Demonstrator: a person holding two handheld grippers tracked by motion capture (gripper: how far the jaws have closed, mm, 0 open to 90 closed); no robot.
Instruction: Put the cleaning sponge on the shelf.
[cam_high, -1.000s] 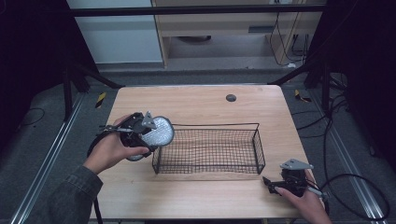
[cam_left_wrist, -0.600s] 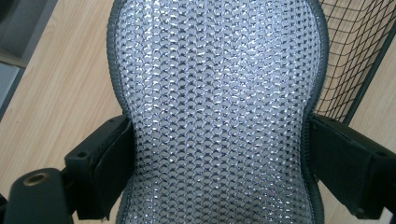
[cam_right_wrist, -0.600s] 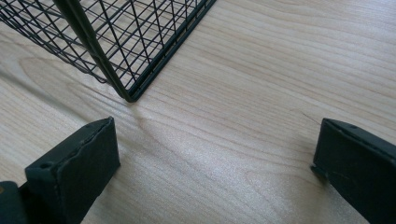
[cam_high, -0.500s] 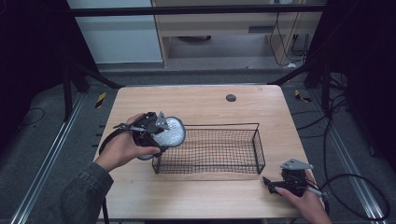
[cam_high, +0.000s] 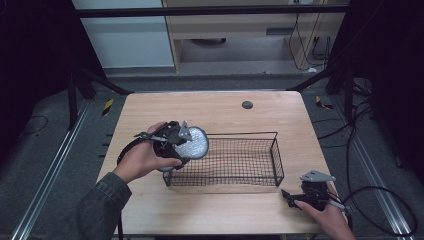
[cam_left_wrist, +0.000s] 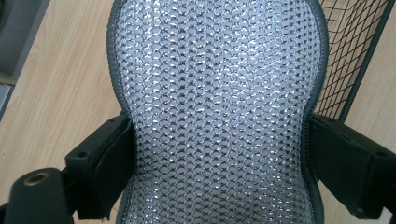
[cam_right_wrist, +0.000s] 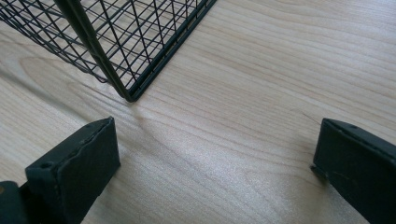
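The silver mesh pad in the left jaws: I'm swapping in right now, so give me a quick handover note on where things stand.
Left gripper: shut on the silver mesh pad, held above the left end of the wire basket.
Right gripper: open, holding nothing, resting on the table near the basket's front right corner.
Done: pad picked up and carried to the basket's edge.
Left: probably lower the pad into the basket and release; nothing seems to lie in the basket yet.
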